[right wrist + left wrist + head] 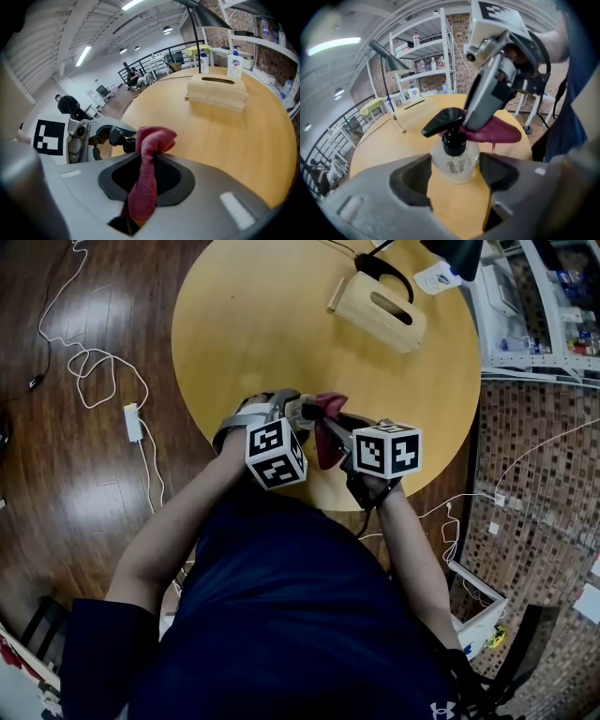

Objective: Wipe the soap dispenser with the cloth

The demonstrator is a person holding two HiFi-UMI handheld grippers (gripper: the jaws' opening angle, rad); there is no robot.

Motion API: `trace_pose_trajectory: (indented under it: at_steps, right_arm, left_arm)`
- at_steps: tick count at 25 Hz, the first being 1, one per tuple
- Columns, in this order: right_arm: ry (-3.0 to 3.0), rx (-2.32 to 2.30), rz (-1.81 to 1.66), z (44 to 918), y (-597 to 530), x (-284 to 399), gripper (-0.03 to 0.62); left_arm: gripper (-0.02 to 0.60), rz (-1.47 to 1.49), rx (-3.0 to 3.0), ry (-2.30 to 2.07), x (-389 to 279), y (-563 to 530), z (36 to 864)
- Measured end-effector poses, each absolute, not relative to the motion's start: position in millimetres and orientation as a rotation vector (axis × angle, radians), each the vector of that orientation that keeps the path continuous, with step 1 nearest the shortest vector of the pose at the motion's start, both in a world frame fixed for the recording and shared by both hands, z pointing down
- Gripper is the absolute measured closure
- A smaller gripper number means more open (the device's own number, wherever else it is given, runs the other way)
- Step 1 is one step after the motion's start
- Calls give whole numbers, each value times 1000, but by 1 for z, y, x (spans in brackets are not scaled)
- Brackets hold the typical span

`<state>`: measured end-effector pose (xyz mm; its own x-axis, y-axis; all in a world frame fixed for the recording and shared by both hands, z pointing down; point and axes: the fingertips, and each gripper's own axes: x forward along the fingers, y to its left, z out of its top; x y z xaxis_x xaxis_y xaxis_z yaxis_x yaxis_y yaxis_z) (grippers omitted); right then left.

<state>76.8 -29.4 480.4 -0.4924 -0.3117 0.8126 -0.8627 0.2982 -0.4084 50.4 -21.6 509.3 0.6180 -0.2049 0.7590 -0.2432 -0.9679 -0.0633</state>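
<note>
A clear soap dispenser with a black pump head stands on the round wooden table. My left gripper is shut on the bottle's sides. My right gripper is shut on a dark red cloth. In the left gripper view the right gripper reaches in from above and holds the cloth against the back of the pump head. In the head view both grippers meet near the table's near edge, with the cloth between them. The dispenser is hidden there.
A wooden tissue box lies at the far side of the table, beside a black desk lamp and a small white bottle. White shelves stand to the right. Cables and an adaptor lie on the floor at left.
</note>
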Motion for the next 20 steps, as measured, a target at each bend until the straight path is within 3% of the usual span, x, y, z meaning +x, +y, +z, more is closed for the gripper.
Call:
trace_pose_trajectory:
  at_steps: [9,16,20]
  right_arm:
    - [-1992,1039,1163,480,-65,72,514]
    - [-1983,1061,1230,480,-26,75,516]
    - [-1969,1040,1233,482,-28,81,514]
  left_arm:
    - [262,1397,2836,-94,45,-26,510]
    - [241,1312,2634,-425,28,-19,511]
    - [287,1291,2703,-392,42,-10,510]
